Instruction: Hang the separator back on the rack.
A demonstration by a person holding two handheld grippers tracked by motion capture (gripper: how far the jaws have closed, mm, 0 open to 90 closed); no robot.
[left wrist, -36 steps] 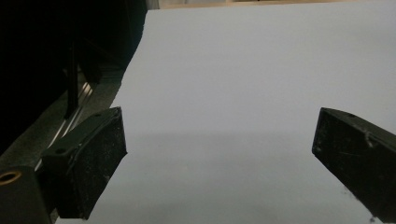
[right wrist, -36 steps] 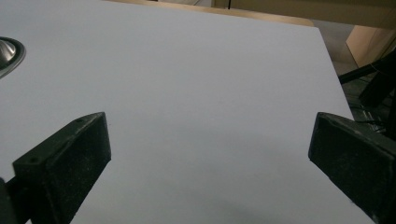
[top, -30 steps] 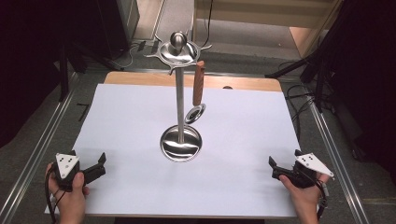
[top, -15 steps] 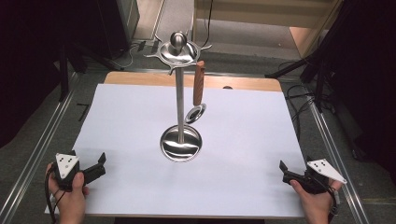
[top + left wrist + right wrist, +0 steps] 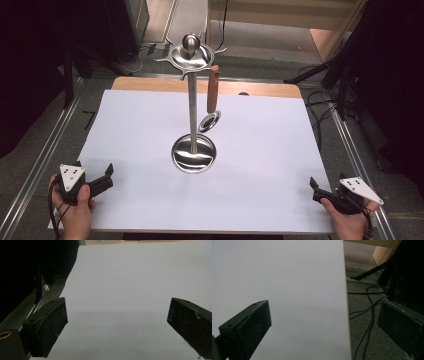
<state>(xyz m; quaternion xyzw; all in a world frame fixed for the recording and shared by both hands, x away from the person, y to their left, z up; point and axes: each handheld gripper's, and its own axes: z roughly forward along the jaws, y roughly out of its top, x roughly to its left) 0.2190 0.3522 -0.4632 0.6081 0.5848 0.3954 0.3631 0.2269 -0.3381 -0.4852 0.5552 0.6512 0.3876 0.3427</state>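
At the near edge of the white table sheet (image 5: pixel 150 150), the left gripper (image 5: pixel 106 176) rested at the near left corner and the right gripper (image 5: pixel 316 189) at the near right edge, each with its black jaws spread wide and nothing between them. Farther off, well apart from both, the polished steel utensil stand (image 5: pixel 192 100) stood upright at the middle of the sheet on its round dish base. A wooden-handled small steel ladle (image 5: pixel 212 100) hung from the stand's top ring, just beside the pole.

High view looks down; gripper views skim the shared white table (image 5: pixel 260 150).

no readable text, no labels, no brands, no numbers
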